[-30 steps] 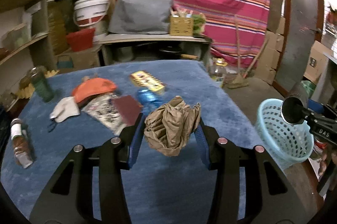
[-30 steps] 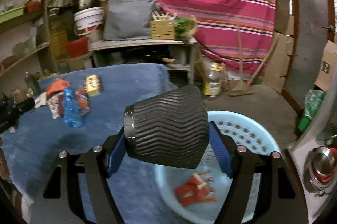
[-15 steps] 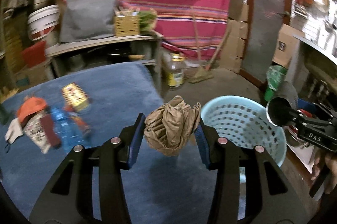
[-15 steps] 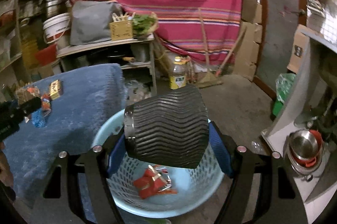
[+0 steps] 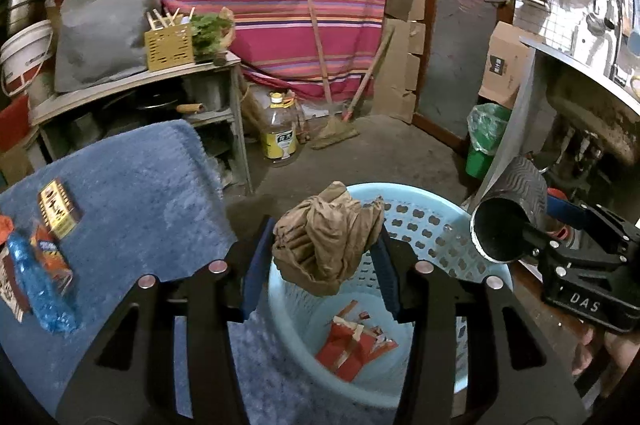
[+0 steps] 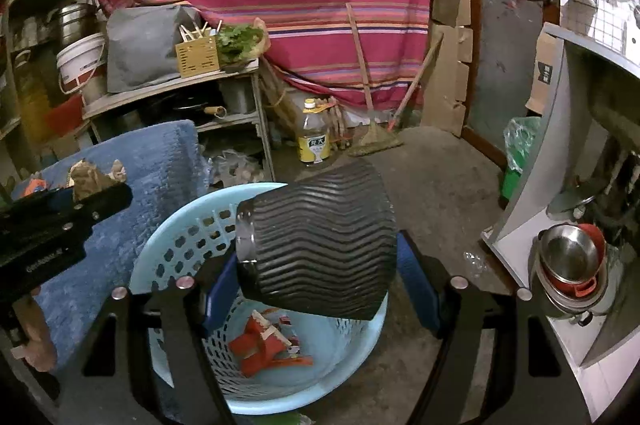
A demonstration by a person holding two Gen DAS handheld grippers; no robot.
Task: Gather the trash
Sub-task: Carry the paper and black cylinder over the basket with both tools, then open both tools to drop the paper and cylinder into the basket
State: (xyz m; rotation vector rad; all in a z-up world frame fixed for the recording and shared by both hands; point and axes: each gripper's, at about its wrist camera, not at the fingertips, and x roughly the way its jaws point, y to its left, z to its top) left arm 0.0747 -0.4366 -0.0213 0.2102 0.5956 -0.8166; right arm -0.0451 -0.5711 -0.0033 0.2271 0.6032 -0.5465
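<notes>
- Both hand-held grippers had been carried away from the blue-covered table (image 5: 132, 185) since the earlier frames, so that the light blue perforated basket (image 5: 420, 221), formerly off to the side, now lay directly beneath them.
- A crumpled brown paper bag (image 5: 328, 237) was pinched between the blue pads of the left hand-held gripper (image 5: 320, 265) and was held above the near rim of the basket.
- A black ribbed paper cup (image 6: 316, 241) was clamped on its side in the right hand-held gripper (image 6: 316, 265), over the basket's middle, its mouth turned toward the left one.
- Red wrappers (image 6: 268, 345) already lay on the basket floor; a blue plastic bottle (image 5: 36, 281), an orange packet (image 5: 50, 253) and a yellow box (image 5: 58, 207) were left on the table.
- The step in hand was judged to be the drop. The bag was best brought a little further over the opening before release, since it hung close to the rim.
- The grippers were best spread one at a time and fully, so that the crushed paper would not cling to a pad.
- The cup, being light and round, was likely to bounce or roll; a low release was advised.
</notes>
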